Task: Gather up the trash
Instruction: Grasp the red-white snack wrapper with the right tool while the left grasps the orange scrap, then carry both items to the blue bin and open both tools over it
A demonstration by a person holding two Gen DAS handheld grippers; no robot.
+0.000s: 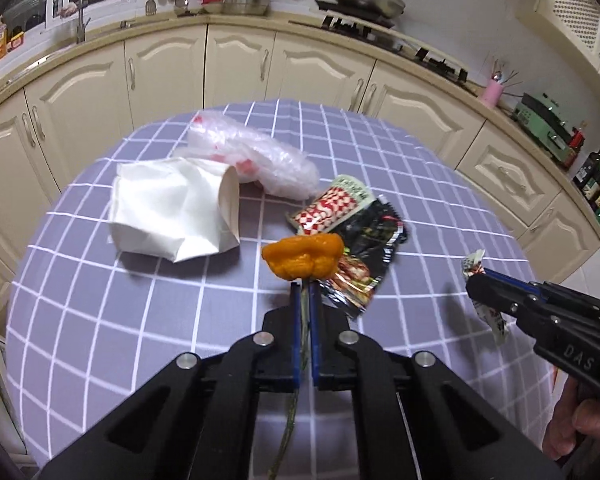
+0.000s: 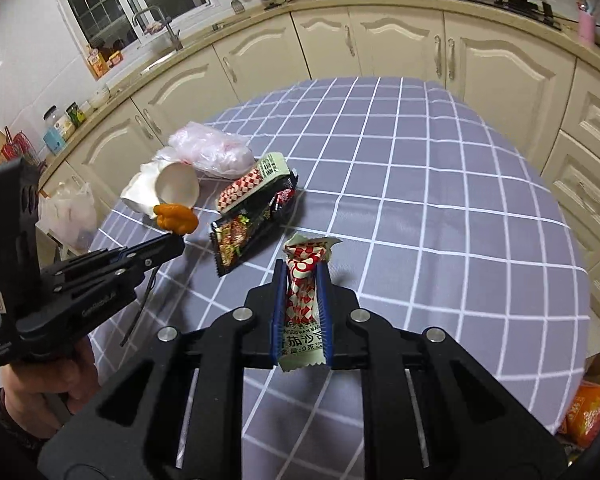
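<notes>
1. The left gripper (image 1: 305, 286) had its jaws closed to a narrow slit on a thin green stem (image 1: 291, 412); the stem ran back between the blue pads and hung below them.
2. At the stem's far end, just past the fingertips, sat a shrivelled orange flower head (image 1: 303, 255), held above the table (image 1: 100, 320).
3. The right gripper (image 2: 302, 270) was clamped on a small red-and-white checked sauce sachet (image 2: 302, 300), its crumpled top poking out beyond the fingertips and its printed end lying back between the pads.
4. In the left wrist view the right gripper showed at the right edge, lifted off the cloth, with the sachet dangling from its tips and a hand (image 1: 580, 424) on its grip.
5. On the grey-blue checked tablecloth beyond the left gripper lay more trash: a black snack wrapper (image 1: 364, 264) just behind the flower, touching a red-and-white checked packet (image 1: 332, 206).
6. Left of those lay a crumpled white paper bag (image 1: 168, 212) on its side, its mouth facing right.
7. A scrunched clear plastic bag (image 1: 256, 156) lay behind the paper bag, touching it.
8. Cream kitchen cabinets (image 1: 240, 68) curved round behind the table.
</notes>
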